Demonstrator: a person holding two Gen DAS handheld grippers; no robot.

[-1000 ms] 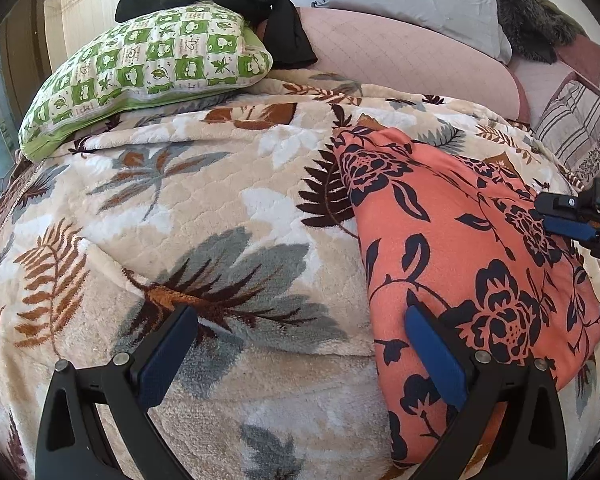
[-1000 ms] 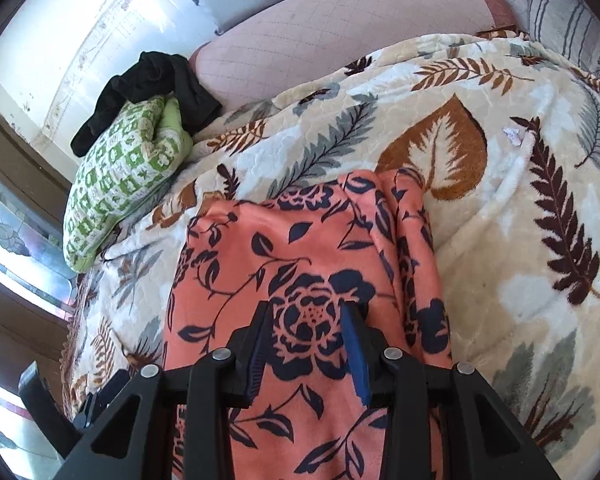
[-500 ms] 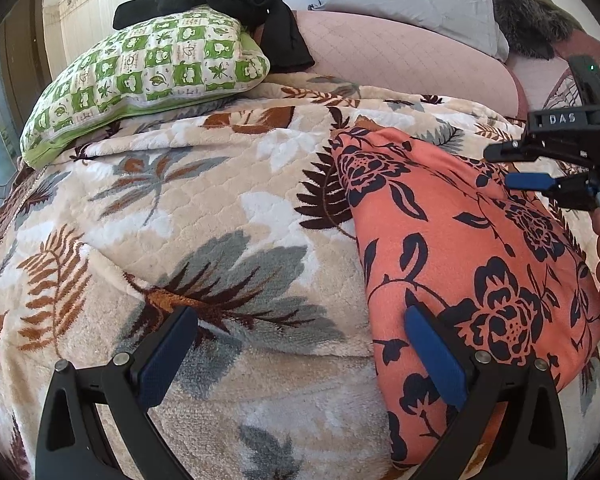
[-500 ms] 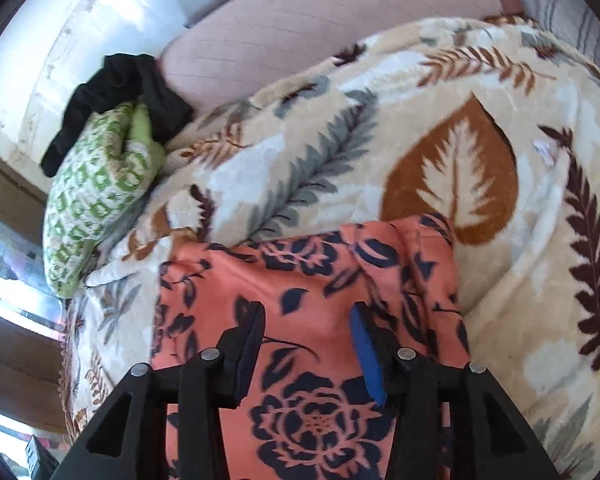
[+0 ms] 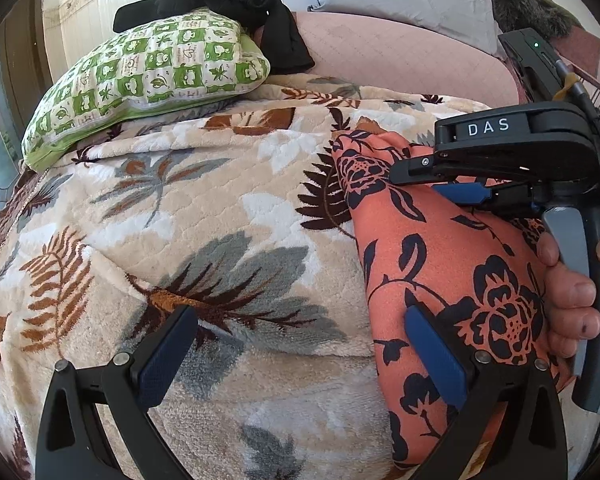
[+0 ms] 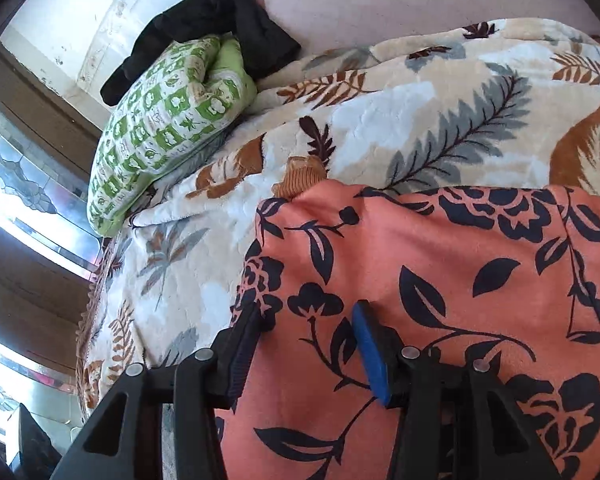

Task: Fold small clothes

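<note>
Right gripper advanced over floral garment, "DAS" label readable

Garment on blanket, pillow behind.

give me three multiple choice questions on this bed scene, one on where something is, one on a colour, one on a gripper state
1. Where does the black garment lie?
A. on top of the green checked pillow
B. under the blanket
C. between the left gripper's fingers

2. What is the base colour of the floral garment?
A. blue
B. orange-coral
C. white

3. How is the left gripper?
A. shut on the pillow
B. shut on the floral garment
C. open

Answers:
1 A, it drapes over the pillow's top at the headboard.
2 B, coral cloth with dark flowers on the leaf-print blanket.
3 C, its blue pads stand wide apart.
</note>
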